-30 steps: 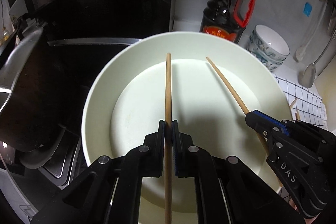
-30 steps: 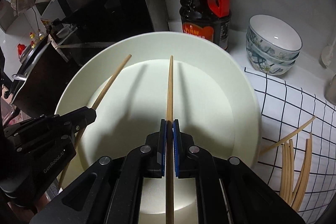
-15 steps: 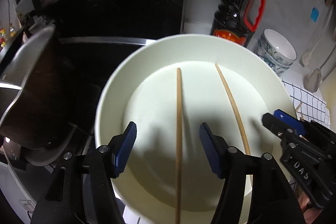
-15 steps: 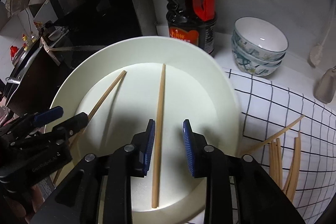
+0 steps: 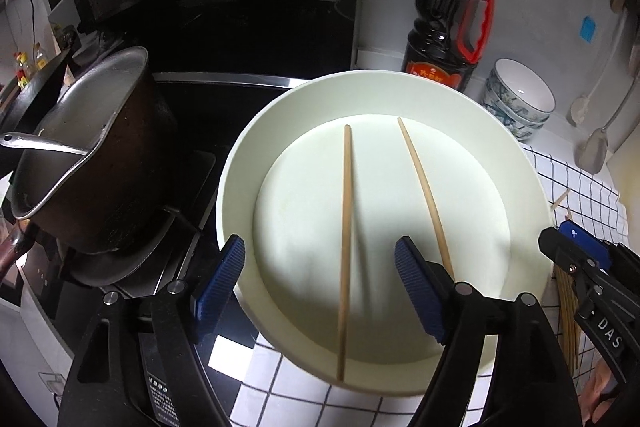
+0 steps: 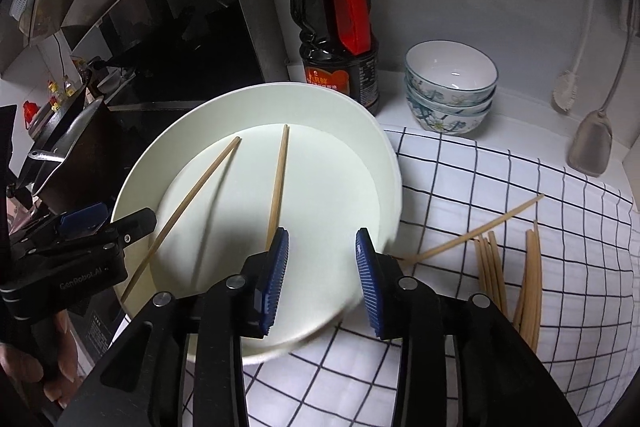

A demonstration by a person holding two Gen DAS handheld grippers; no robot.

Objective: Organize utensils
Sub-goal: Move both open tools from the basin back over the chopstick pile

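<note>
We have a big white plate (image 5: 520, 163) on the checked cloth (image 6: 520, 187), beside the stove (image 5: 192, 163) and its dark pot (image 5: 92, 163). A second ago each of our tongs was clamped on a chopstick over this plate; now both have let go and drawn back, and the two sticks lie loose on the plate's flat, near each other but apart. We judge that this pair is delivered and both hands are free for the next one.

The rest of the chopsticks (image 6: 508, 267) wait in a loose bundle on the cloth, just right of the plate, with one stray stick (image 6: 480, 229) lying slantwise toward the rim.

The left chopstick (image 5: 345, 227) runs straight up the plate; the right chopstick (image 5: 424, 183) angles slightly away from it.

Our left tongs (image 5: 320, 279) stand wide open over the near rim, holding nothing. Our right tongs (image 6: 322, 281) are open too, somewhat less wide, empty, and sit over the plate's right edge, already nearer the bundle.
</note>
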